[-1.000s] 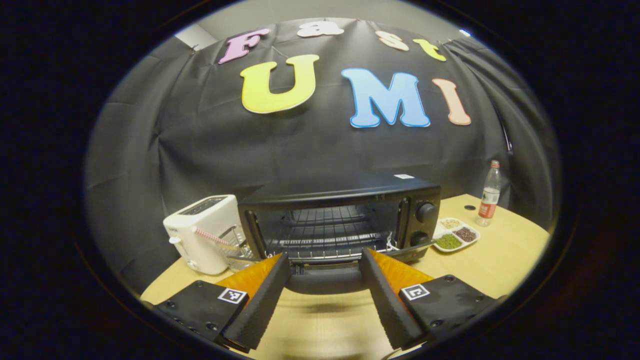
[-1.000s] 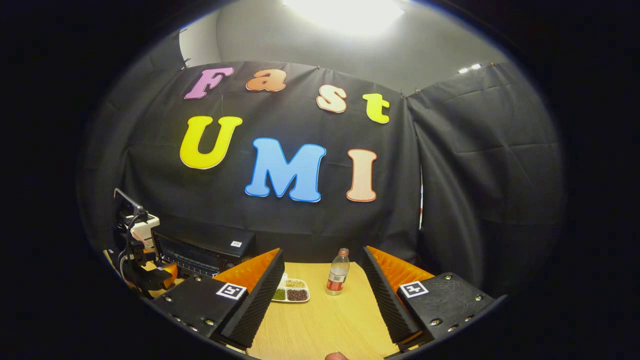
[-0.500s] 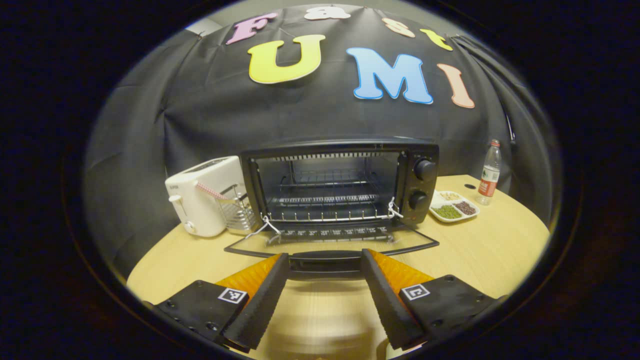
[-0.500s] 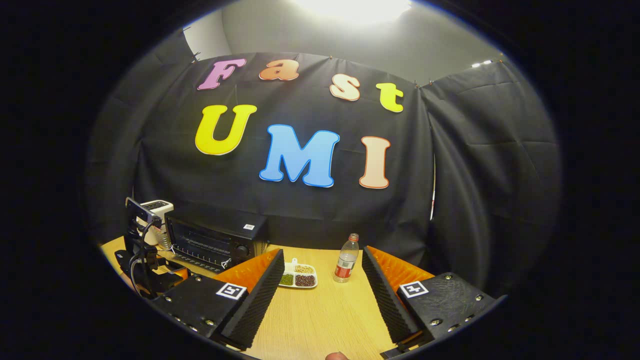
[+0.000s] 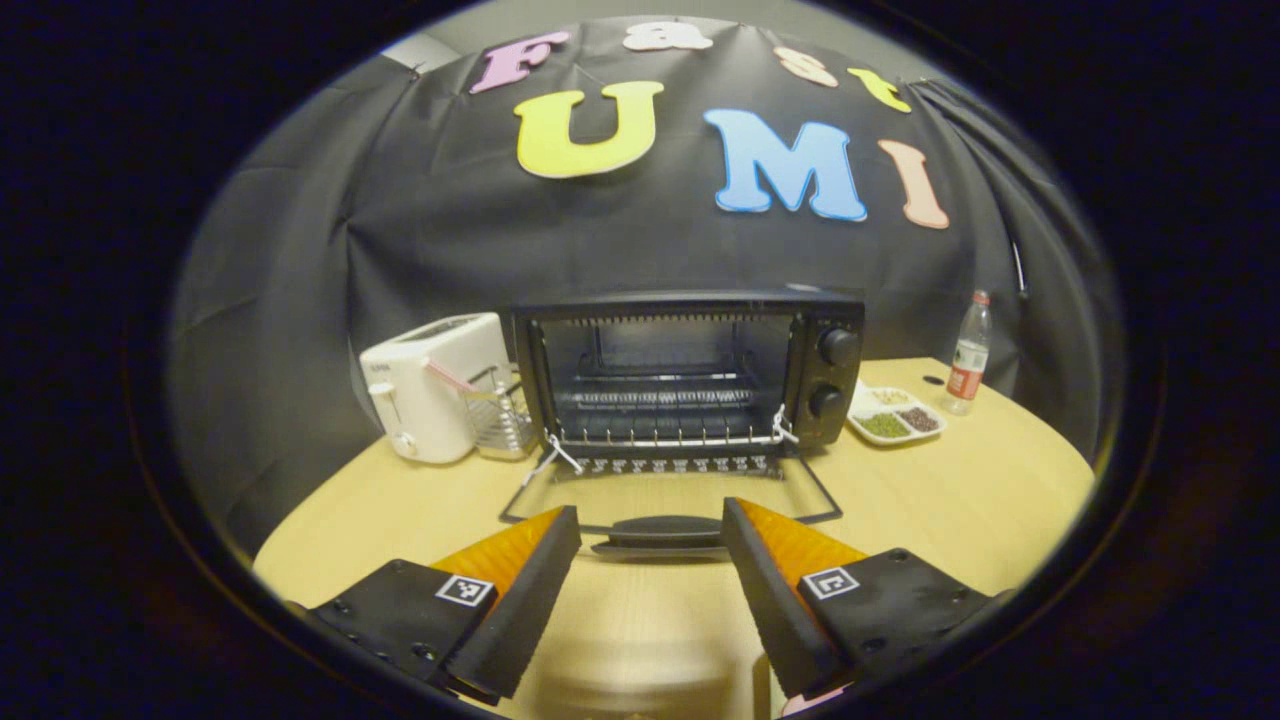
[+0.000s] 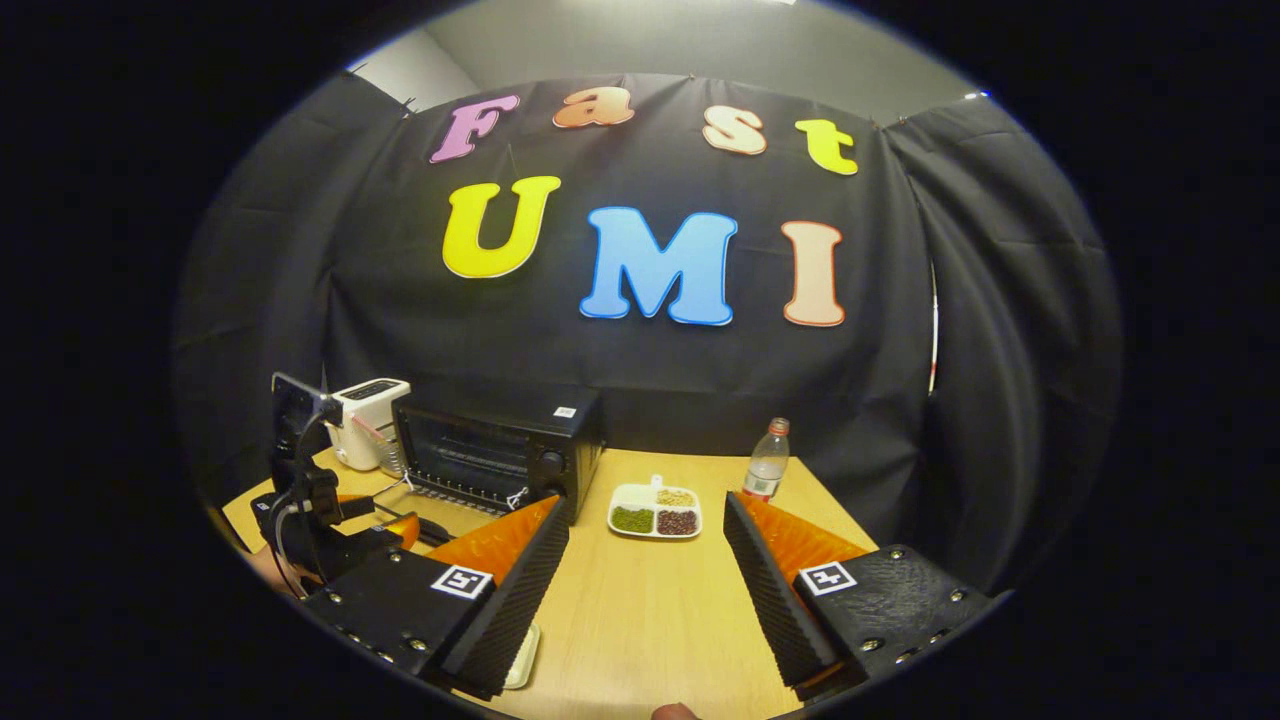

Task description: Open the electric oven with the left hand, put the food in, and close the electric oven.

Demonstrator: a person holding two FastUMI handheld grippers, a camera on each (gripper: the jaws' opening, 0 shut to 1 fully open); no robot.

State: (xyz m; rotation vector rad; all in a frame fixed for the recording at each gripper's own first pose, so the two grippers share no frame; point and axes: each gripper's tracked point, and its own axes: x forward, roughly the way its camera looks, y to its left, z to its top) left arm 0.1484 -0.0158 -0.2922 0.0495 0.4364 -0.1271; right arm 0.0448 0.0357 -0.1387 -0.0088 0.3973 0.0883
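oven (image 5: 690,375) | door (image 5: 668,490) flat open | wire rack (image 5: 665,395) bare

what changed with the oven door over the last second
The oven door swung down from partly open to flat on the table, and the left gripper backed off its handle, fingers open throughout. The right gripper stayed open and empty; toaster, bottle and dish unmoved.

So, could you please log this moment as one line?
oven door: down, open | left gripper: open, at door handle | right gripper: open, empty
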